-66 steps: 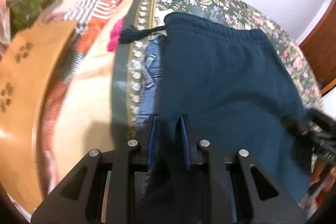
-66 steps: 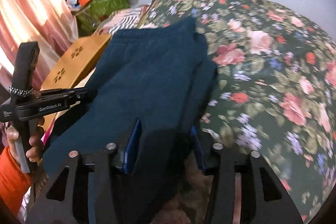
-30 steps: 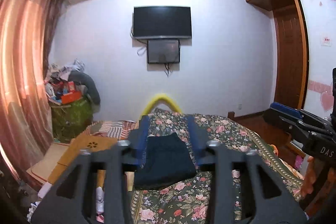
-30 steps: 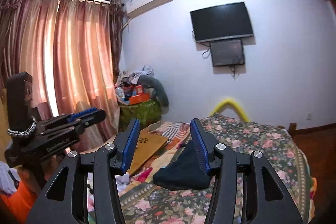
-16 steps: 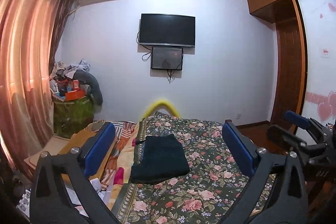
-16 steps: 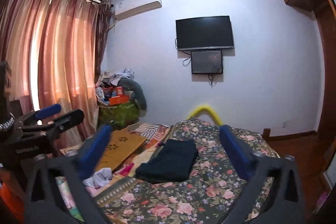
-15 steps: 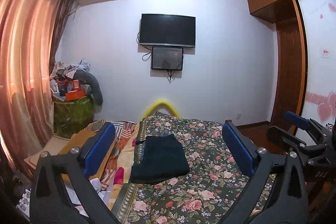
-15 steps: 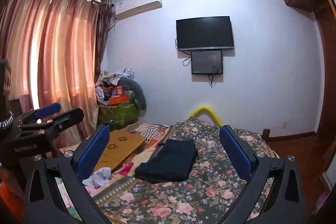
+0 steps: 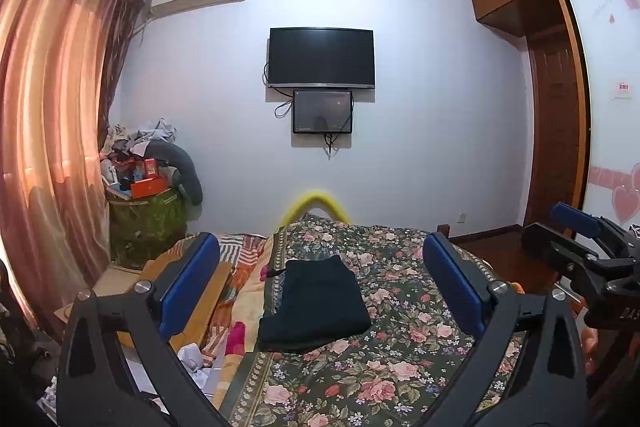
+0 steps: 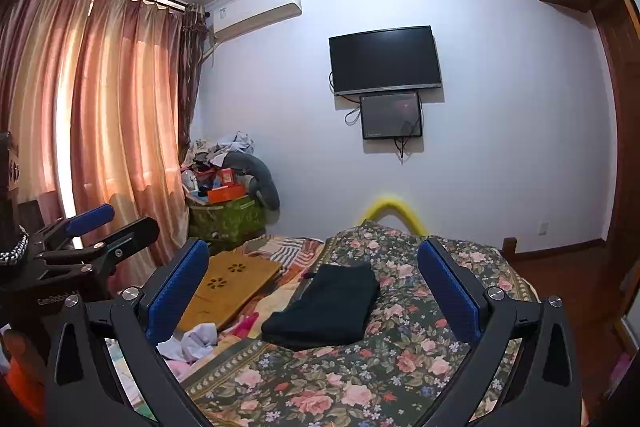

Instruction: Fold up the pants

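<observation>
The dark navy pants (image 9: 316, 301) lie folded in a flat rectangle on the floral bedspread (image 9: 400, 347), also seen in the right wrist view (image 10: 326, 307). My left gripper (image 9: 320, 287) is wide open and empty, held well back from the bed. My right gripper (image 10: 316, 291) is also wide open and empty, far back from the pants. The right gripper shows at the right edge of the left wrist view (image 9: 580, 251), and the left gripper at the left edge of the right wrist view (image 10: 92, 239).
A wooden lap board (image 10: 232, 287) and striped bedding lie left of the pants. Loose clothes (image 10: 196, 341) sit at the bed's left edge. A cluttered green bin (image 10: 228, 215) stands by the curtains. A TV (image 9: 322, 57) hangs on the far wall; a wardrobe (image 9: 560, 131) stands right.
Both grippers let go of the pants, pulled far back and up from the bed, and opened wide. In the last half second nothing has moved.
</observation>
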`<state>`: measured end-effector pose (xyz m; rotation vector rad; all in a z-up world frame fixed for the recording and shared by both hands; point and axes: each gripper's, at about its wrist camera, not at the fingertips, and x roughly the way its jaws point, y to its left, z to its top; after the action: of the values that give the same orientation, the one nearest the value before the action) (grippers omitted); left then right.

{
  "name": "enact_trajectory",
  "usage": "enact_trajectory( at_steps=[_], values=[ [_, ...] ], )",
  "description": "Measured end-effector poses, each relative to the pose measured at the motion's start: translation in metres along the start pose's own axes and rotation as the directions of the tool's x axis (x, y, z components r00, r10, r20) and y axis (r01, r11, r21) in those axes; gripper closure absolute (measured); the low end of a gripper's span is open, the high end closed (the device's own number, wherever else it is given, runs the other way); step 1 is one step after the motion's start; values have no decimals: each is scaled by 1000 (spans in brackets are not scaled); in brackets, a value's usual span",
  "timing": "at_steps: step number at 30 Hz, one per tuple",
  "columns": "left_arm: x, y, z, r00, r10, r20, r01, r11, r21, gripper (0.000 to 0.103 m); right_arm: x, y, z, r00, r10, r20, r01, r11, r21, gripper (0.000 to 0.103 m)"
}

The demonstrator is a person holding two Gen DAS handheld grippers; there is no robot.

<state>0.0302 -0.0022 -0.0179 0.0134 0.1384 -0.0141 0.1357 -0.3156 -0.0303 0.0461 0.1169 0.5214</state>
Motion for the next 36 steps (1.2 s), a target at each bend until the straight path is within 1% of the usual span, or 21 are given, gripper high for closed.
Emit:
enact_trajectory(
  at_steps=[14,36],
  values=[
    [10,1,-2,999,-18,-37,17,1000,-14,0,-3,0,2,1000,-12,-8,12,1000,3,0],
    [15,0,-8,997,-47,-57,46,999,-15,0,-4,1,4,999,-37,-24,37,999,7,0]
  ],
)
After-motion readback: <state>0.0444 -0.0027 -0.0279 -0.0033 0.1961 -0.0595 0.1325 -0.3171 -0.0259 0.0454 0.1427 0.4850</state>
